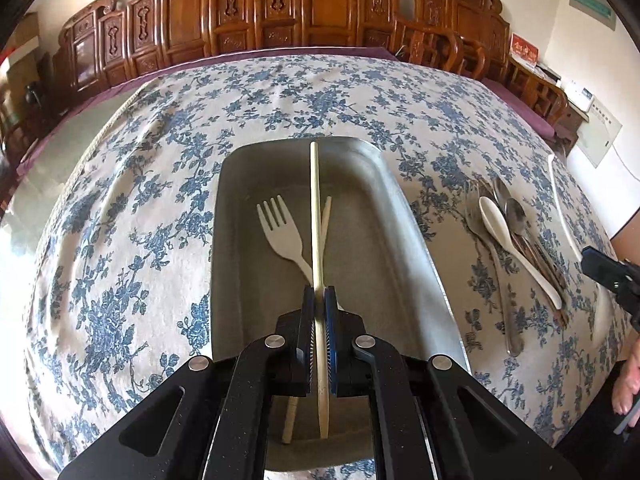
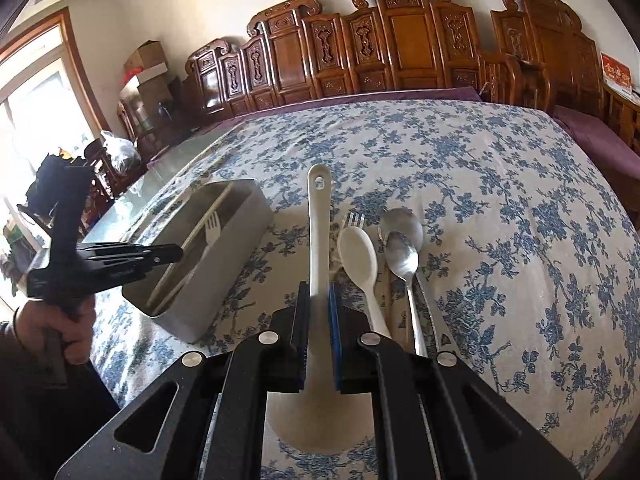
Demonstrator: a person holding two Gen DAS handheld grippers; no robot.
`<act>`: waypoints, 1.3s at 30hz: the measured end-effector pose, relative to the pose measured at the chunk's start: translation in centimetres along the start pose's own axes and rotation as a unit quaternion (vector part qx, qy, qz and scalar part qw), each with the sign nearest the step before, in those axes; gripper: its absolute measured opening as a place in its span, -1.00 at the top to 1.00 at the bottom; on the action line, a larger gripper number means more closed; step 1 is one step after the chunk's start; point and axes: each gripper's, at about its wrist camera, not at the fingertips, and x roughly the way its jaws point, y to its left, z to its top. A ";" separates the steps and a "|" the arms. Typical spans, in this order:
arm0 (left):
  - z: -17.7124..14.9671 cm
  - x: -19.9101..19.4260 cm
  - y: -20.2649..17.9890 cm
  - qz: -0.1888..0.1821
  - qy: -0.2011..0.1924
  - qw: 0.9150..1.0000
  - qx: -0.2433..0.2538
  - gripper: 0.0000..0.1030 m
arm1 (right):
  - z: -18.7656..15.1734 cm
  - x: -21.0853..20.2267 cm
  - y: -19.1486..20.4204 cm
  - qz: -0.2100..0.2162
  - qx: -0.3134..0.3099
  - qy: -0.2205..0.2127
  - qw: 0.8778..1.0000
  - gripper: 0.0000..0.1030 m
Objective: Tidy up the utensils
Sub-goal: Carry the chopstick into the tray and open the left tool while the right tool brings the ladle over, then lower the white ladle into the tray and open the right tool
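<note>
My left gripper (image 1: 319, 294) is shut on a pale chopstick (image 1: 316, 216) and holds it lengthwise over the metal tray (image 1: 404, 216). In the tray lie a cream plastic fork (image 1: 280, 232) and a second chopstick (image 1: 326, 216). My right gripper (image 2: 319, 292) is shut on the handle of a large white ladle (image 2: 319, 224), lifted above the cloth. Beside it on the cloth lie a white plastic spoon (image 2: 358, 258), two metal spoons (image 2: 402, 256) and a metal fork (image 2: 352, 220). The tray (image 2: 224, 248) and left gripper (image 2: 168, 254) show at the left of the right wrist view.
The table carries a blue floral cloth (image 1: 132, 240) with bare glass (image 1: 40, 184) at its left side. Carved wooden chairs (image 2: 400, 44) line the far edge. The loose utensil pile (image 1: 508, 232) lies right of the tray.
</note>
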 end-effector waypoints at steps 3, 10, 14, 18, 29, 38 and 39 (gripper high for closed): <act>0.1 -0.2 0.1 0.005 -0.004 1.000 0.003 0.92 | 0.4 -0.1 0.7 0.004 -0.003 0.000 1.000 0.79; 0.2 -1.9 0.8 0.005 -0.027 1.000 0.000 0.91 | 1.5 0.4 3.2 0.003 -0.021 0.004 1.000 0.79; 0.3 -3.3 1.7 0.004 -0.047 0.999 -0.004 0.91 | 2.6 0.9 5.2 0.013 -0.027 0.002 1.000 0.79; 0.4 -4.5 2.5 0.009 -0.066 0.998 -0.004 0.91 | 4.2 1.7 7.7 0.023 -0.043 0.001 0.999 0.79; -0.3 -5.7 5.3 0.018 -0.077 0.997 -0.022 0.91 | 7.0 5.2 12.5 0.038 -0.060 0.009 0.997 0.79; -0.5 -6.2 6.7 0.024 -0.081 0.996 -0.037 0.91 | 7.5 9.3 14.4 0.045 -0.051 0.035 0.997 0.79; -0.5 -6.2 6.9 0.025 -0.080 0.996 -0.040 0.91 | 7.5 9.8 14.4 0.045 -0.049 0.038 0.997 0.79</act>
